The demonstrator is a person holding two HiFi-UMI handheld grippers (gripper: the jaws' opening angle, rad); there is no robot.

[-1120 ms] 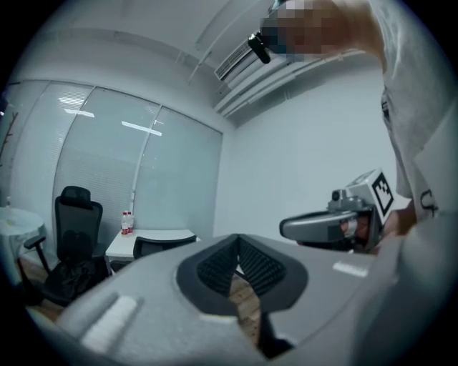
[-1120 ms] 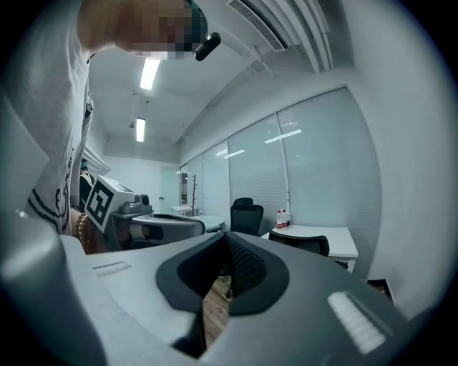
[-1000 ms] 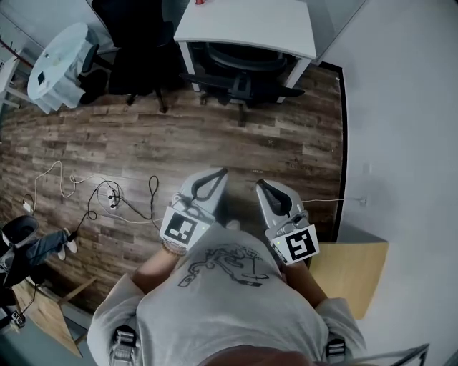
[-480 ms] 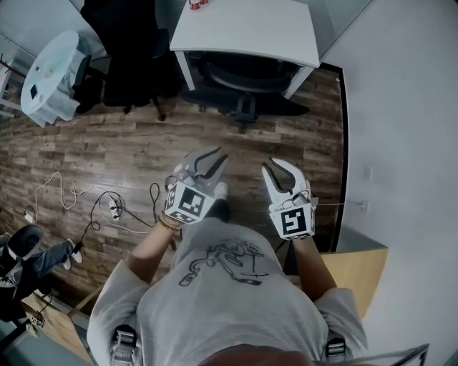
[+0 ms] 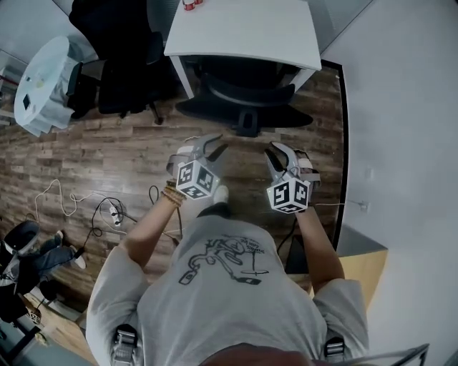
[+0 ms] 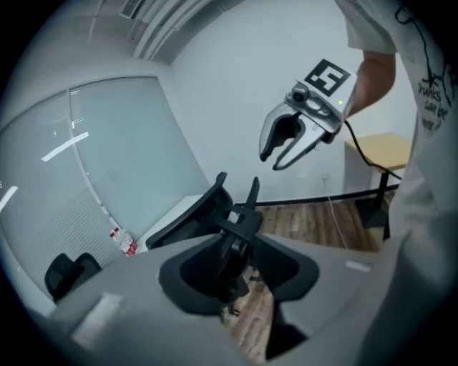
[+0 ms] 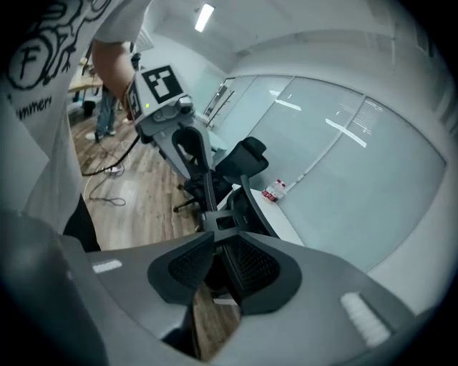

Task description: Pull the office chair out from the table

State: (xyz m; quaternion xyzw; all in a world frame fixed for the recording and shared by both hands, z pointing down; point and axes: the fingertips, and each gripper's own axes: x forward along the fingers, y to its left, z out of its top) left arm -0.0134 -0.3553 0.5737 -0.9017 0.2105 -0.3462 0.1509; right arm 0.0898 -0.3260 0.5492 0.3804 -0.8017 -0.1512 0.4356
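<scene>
A black office chair point(image 5: 247, 89) stands tucked under the white table point(image 5: 243, 32), its backrest towards me. My left gripper point(image 5: 207, 146) and right gripper point(image 5: 283, 157) hover side by side over the wooden floor, a short way in front of the chair and clear of it. Both sets of jaws are opening, with nothing between them. In the left gripper view the chair's back point(image 6: 229, 214) shows beyond the jaws, with the right gripper point(image 6: 283, 154) above it. In the right gripper view the chair point(image 7: 218, 207) lies ahead and the left gripper point(image 7: 187, 154) to the left.
A second black chair point(image 5: 118, 57) and a round white table point(image 5: 43, 78) stand at the upper left. Cables point(image 5: 107, 207) lie on the floor to the left. A wooden desk point(image 5: 358, 264) and a white wall border the right. Red cans point(image 5: 189, 3) sit on the table.
Both grippers moved forward from near my body towards the chair, rolling as they went. Their jaws went from shut to apart. The chair and table came closer in view.
</scene>
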